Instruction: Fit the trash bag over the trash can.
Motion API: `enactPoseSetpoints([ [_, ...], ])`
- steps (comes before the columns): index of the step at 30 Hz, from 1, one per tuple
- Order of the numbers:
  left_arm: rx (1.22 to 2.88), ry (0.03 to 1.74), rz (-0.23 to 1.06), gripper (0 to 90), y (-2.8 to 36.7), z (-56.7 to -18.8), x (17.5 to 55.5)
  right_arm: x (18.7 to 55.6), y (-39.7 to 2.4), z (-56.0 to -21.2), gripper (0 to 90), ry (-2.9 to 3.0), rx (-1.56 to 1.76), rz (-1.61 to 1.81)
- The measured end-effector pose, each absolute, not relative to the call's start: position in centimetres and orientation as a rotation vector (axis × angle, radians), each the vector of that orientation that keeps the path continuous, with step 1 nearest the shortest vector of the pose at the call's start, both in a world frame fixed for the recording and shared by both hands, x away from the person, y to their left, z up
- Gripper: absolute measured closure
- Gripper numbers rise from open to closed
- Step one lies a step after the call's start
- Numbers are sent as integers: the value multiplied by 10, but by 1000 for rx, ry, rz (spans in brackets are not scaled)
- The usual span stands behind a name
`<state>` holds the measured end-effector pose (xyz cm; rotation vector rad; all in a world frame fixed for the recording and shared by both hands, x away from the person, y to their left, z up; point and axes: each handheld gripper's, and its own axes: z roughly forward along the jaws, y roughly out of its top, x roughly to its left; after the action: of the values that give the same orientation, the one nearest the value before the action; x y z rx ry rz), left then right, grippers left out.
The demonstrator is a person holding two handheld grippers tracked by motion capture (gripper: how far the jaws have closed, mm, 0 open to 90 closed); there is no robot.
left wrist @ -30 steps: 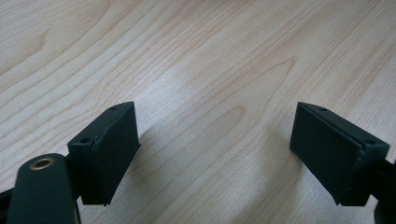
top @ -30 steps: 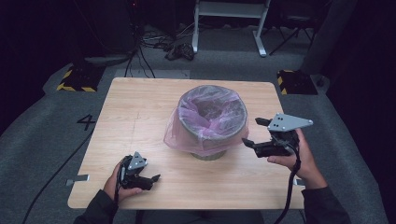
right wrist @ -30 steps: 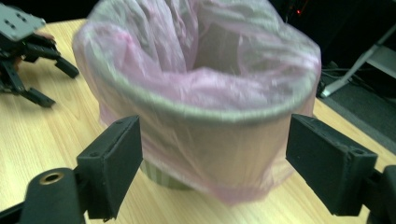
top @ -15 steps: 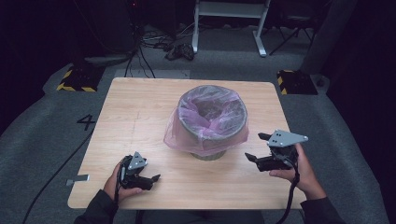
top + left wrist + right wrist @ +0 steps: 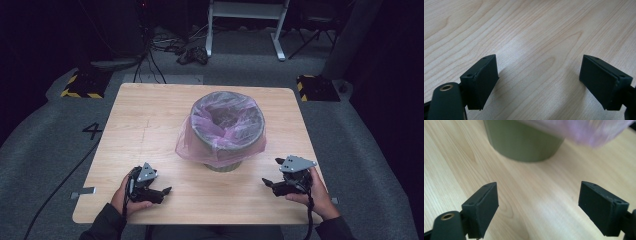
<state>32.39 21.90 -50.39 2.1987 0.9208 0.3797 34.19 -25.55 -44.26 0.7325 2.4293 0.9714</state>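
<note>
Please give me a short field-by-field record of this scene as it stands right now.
surface: wooden table
main object: green bin, upright, near the table's middle
liner: pink plastic bag fitted in the bin, folded over its rim, skirt hanging outside
left gripper: open, empty, low over the near left of the table
right gripper: open, empty, near right, pointing toward the bin, apart from it
contact: neither gripper touches bin or bag

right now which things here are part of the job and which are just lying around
Part of the job:
- green bin on the table
- pink bag lining it, draped over the rim
- left claw and right claw, both open and apart from the bin

Just lying about:
- cables on the floor
- yellow-and-black blocks
- white frame legs
</note>
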Motion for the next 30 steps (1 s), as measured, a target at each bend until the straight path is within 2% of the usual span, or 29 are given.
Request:
enactPoseSetpoints([
  [8, 2196, 920, 381, 152, 219, -504, 324, 342, -271, -468, 161, 2432, 836, 949],
  [30, 2198, 921, 379, 152, 219, -504, 324, 337, -305, -499, 165, 2398, 1071, 999],
])
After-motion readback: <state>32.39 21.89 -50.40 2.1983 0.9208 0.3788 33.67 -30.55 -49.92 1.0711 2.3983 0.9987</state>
